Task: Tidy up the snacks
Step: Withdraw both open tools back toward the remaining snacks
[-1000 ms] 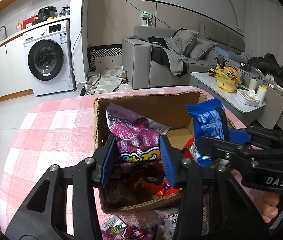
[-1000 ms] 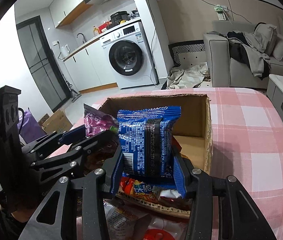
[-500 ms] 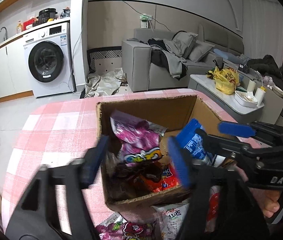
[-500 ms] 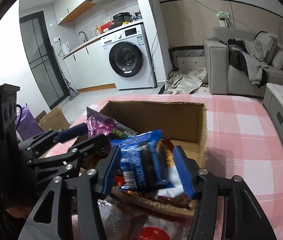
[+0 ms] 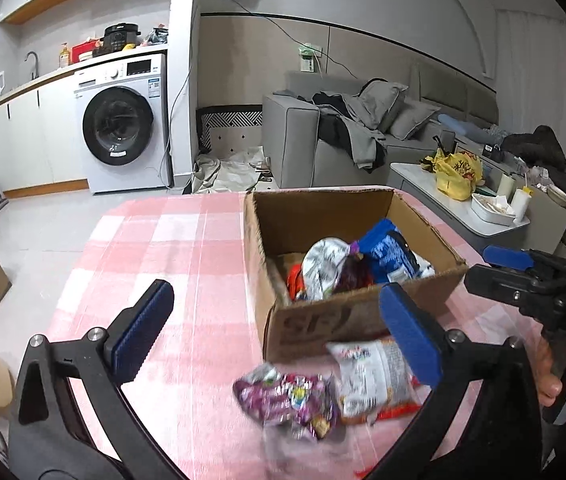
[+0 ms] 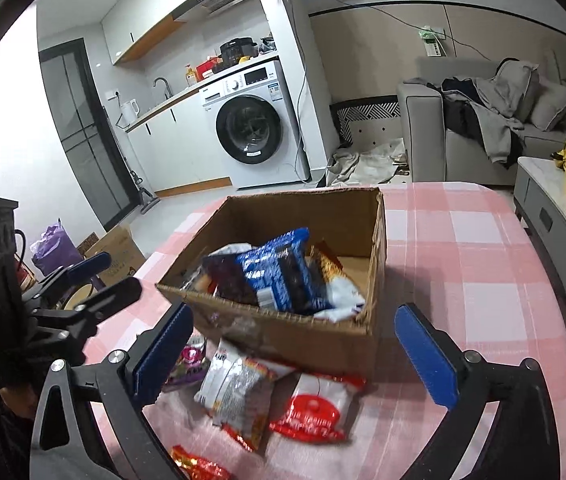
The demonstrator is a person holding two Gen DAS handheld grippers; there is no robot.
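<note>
Left wrist view: left gripper [image 5: 279, 330] has just been opening, its ribbed blue pads spread wide with nothing between them; "DAS" is printed in white on the right gripper's black body at 3 o'clock, and faint "SF" lettering marks the near wall of the corrugated cardboard box [image 5: 315, 322]. Right wrist view: right gripper [image 6: 295, 354] likewise has just been opening and is empty. A crinkled blue packet [image 6: 283, 270] lies tilted inside the box at 12 o'clock, while a glossy red-and-white packet [image 6: 315, 410] lies flat on the pink checked tablecloth [image 6: 479, 280] at 6 o'clock, writing unreadable.
</note>
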